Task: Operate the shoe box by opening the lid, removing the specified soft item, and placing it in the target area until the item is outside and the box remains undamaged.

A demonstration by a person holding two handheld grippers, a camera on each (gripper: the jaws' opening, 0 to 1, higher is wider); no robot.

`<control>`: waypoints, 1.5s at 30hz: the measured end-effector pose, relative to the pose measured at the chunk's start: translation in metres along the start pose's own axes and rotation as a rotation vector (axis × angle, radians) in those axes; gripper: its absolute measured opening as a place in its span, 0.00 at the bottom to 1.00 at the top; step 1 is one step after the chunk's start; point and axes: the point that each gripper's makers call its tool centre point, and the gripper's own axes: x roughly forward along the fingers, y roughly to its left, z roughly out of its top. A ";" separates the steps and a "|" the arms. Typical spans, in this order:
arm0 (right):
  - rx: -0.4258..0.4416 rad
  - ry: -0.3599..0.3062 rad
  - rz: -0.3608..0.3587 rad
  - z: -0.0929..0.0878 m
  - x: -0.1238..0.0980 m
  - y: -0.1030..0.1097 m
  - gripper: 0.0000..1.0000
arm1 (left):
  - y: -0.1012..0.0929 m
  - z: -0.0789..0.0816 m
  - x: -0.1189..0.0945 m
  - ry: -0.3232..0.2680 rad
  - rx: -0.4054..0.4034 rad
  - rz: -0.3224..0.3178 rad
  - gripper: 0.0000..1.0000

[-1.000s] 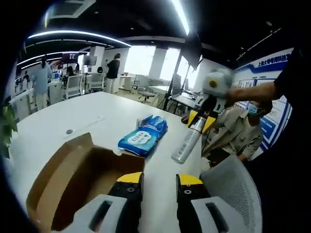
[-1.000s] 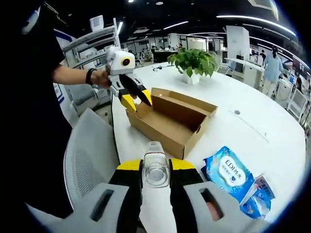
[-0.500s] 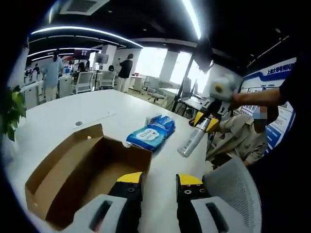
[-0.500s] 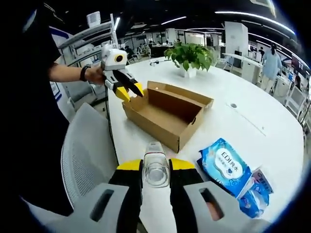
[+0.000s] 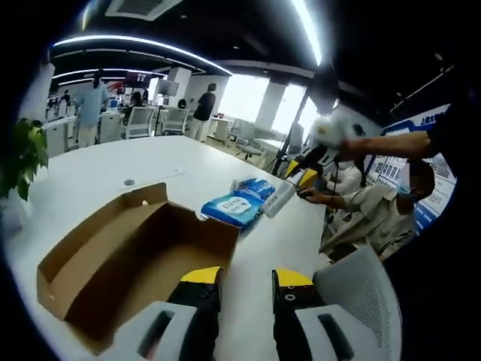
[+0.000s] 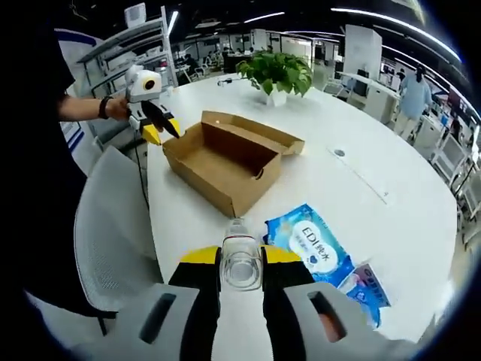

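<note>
The brown cardboard shoe box (image 5: 90, 259) (image 6: 197, 167) stands open on the white table (image 5: 98, 177), and its inside looks bare. My left gripper (image 5: 246, 280) (image 6: 150, 124) is open at the box's end, with nothing between its fingers. My right gripper (image 6: 240, 259) (image 5: 304, 169) is shut on a clear plastic bottle (image 6: 240, 263) (image 5: 279, 197) and holds it in the air over the table's edge. Beside that bottle a blue pack of wipes (image 5: 234, 207) (image 6: 312, 244) lies flat on the table. A smaller blue pack (image 6: 366, 284) lies past it.
A grey mesh chair (image 6: 113, 226) (image 5: 361, 301) stands against the table's edge between the grippers. A potted plant (image 6: 276, 71) (image 5: 22, 154) sits beyond the box. A person (image 5: 368, 214) sits near the right gripper. Desks and people fill the office behind.
The right gripper has carried the bottle higher and away from the box, toward the wipes pack. The left gripper has drawn slightly back from the box's corner. Both cameras shifted.
</note>
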 end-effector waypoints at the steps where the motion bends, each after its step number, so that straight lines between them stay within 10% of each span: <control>1: -0.006 0.009 -0.004 0.000 -0.001 -0.006 0.17 | 0.001 -0.001 -0.002 0.000 -0.006 0.005 0.26; 27: -0.249 0.311 -0.073 -0.010 0.008 -0.148 0.17 | 0.023 -0.019 -0.018 0.025 -0.079 0.102 0.26; 45: -0.358 0.495 -0.076 -0.046 0.031 -0.177 0.18 | 0.031 -0.008 -0.009 0.038 -0.070 0.105 0.26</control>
